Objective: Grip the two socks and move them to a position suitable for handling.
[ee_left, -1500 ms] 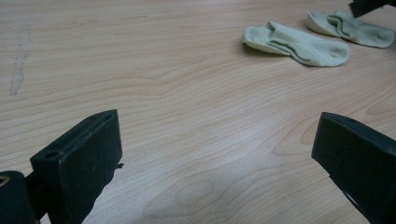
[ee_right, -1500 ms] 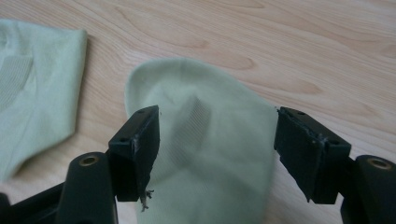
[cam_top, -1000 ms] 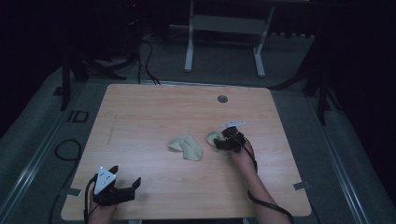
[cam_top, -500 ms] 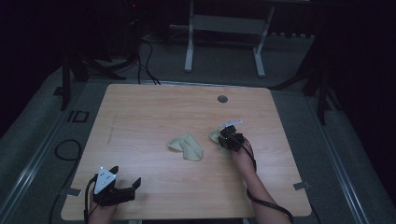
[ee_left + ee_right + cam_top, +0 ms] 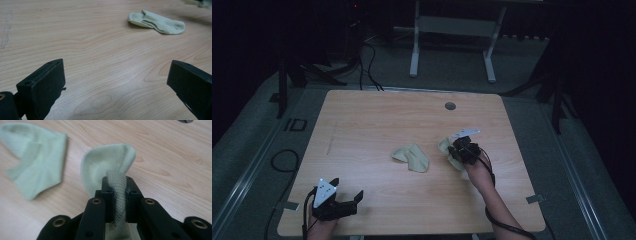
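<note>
Sock, pale green, was pinched by its edge between the closed jaws of the right hand-held gripper, bulging away from them just above the bench. Second sock lay flat just to its left, nothing between. Left hand-held gripper rested wide open and empty, well apart.

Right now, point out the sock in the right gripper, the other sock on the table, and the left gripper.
held sock [image 5: 105, 167], right gripper view, on its bulging fabric above the jaws.
loose sock [image 5: 413, 156], high view, on its middle.
left gripper [image 5: 348, 201], high view, between its open fingertips.
</note>
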`<state>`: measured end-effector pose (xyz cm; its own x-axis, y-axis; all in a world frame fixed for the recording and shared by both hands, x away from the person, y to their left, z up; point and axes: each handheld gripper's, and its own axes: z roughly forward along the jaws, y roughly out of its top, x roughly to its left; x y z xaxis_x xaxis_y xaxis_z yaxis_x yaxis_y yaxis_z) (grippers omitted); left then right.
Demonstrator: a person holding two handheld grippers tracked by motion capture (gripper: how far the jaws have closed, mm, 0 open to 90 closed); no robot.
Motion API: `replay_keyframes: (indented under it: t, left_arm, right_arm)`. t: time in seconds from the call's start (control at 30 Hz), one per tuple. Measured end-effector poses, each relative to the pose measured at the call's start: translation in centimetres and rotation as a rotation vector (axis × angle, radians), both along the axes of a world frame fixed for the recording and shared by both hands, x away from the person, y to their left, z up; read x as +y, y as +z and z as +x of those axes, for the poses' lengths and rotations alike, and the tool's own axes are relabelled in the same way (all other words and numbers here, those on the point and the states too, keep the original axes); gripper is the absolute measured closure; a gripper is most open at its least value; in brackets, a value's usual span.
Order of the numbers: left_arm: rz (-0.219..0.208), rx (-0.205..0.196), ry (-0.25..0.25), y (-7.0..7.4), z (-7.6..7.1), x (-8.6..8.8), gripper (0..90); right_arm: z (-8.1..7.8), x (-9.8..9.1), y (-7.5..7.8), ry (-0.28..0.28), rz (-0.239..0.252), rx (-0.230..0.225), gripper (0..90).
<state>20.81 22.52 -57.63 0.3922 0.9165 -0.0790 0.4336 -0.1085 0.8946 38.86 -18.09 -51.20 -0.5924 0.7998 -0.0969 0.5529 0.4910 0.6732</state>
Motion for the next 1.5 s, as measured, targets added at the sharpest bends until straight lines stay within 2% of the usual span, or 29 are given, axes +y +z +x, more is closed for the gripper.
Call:
replay_keyframes:
  t: [0.13,0.4,0.63,0.77,0.87,1.17,1.3,1.4,1.5]
  left_arm:
    - [0.0,-0.003,0.002,0.1,0.0,-0.1,1.5]
    - [-0.005,0.004,0.004,0.0,0.0,0.0,1.5]
    - [-0.013,0.007,0.005,-0.1,0.0,-0.1,1.5]
    - [-0.01,0.011,0.002,-0.1,0.0,-0.2,1.5]
    - [-0.012,0.011,-0.002,-0.1,0.0,-0.3,1.5]
    - [-0.013,0.017,-0.014,-0.1,0.0,-0.8,1.5]
    - [-0.008,0.036,-0.046,0.1,0.0,-1.3,1.6]
    - [-0.003,0.041,-0.076,0.4,-0.1,-1.7,1.6]
    - [0.001,0.055,-0.105,0.9,-0.2,-2.4,1.6]
  right_arm:
    - [-1.7,-0.3,1.2,0.029,0.024,-0.006,81.0]
    - [-6.6,-0.4,3.9,0.125,0.043,-0.071,80.9]
    - [-10.2,-0.6,4.7,0.202,0.047,-0.119,80.8]
    - [-12.1,-0.6,4.1,0.252,0.033,-0.12,80.5]
    - [-13.3,-0.6,2.6,0.266,0.015,-0.1,80.2]
    - [-14.0,-0.8,-2.5,0.268,-0.013,-0.009,78.8]
    - [-14.1,-0.5,-4.4,0.265,-0.042,0.017,73.0]
    - [-14.4,-0.2,-4.8,0.264,-0.052,-0.013,69.3]
    - [-14.5,-0.1,-5.0,0.251,-0.027,-0.005,58.6]
